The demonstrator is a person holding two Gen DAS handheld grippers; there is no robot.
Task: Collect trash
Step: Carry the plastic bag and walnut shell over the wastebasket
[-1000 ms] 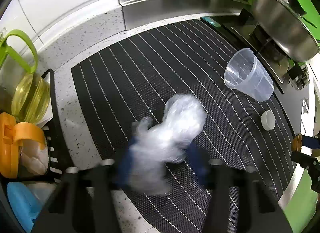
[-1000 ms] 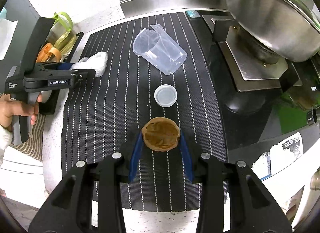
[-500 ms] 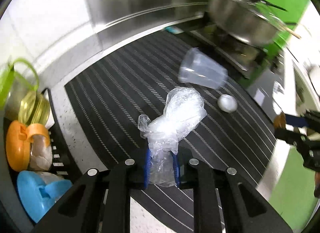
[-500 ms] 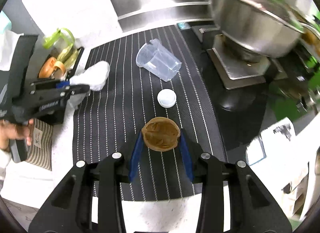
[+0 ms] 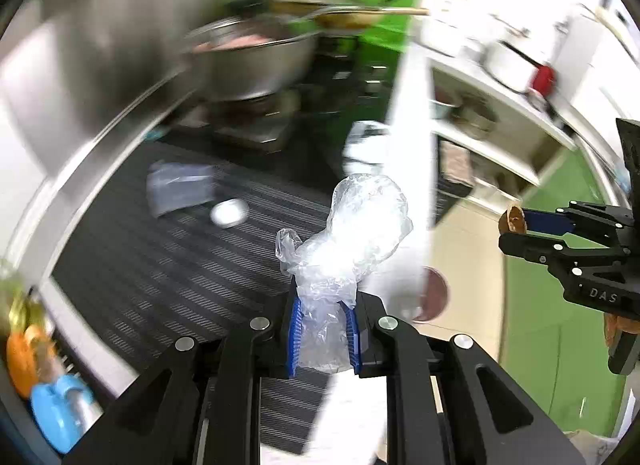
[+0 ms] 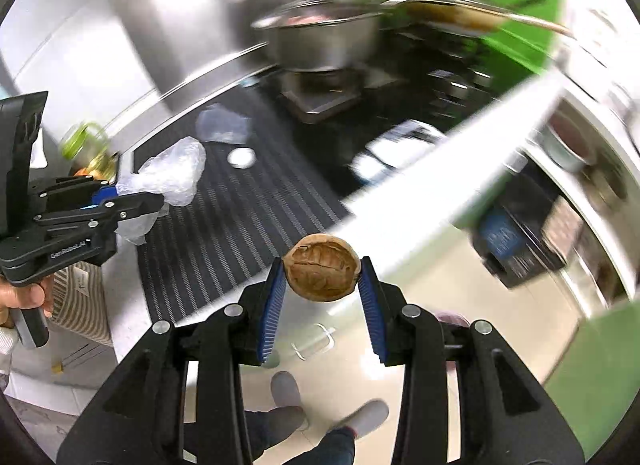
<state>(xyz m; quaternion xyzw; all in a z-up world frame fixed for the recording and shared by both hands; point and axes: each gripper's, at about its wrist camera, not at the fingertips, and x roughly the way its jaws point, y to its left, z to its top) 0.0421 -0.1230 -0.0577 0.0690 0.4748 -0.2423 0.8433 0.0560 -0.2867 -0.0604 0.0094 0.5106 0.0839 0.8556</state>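
Both loads had lifted clear of the striped mat (image 5: 168, 265): the left gripper (image 5: 323, 335) pinched the crumpled plastic bag (image 5: 352, 241), the right gripper (image 6: 322, 293) clamped the walnut shell (image 6: 322, 272), ready for binning.

Clear plastic bag (image 5: 352, 241); brown walnut shell (image 6: 322, 272); black white-striped mat (image 5: 172, 265).

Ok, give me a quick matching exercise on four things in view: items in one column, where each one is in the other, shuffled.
Items:
1. plastic bag
2. walnut shell
3. white lid
4. steel pot

Places:
A. on the stove
B. in the right gripper
C. lying on the striped mat
D. in the left gripper

Pairs: 1-D, 2-B, 3-C, 4-A
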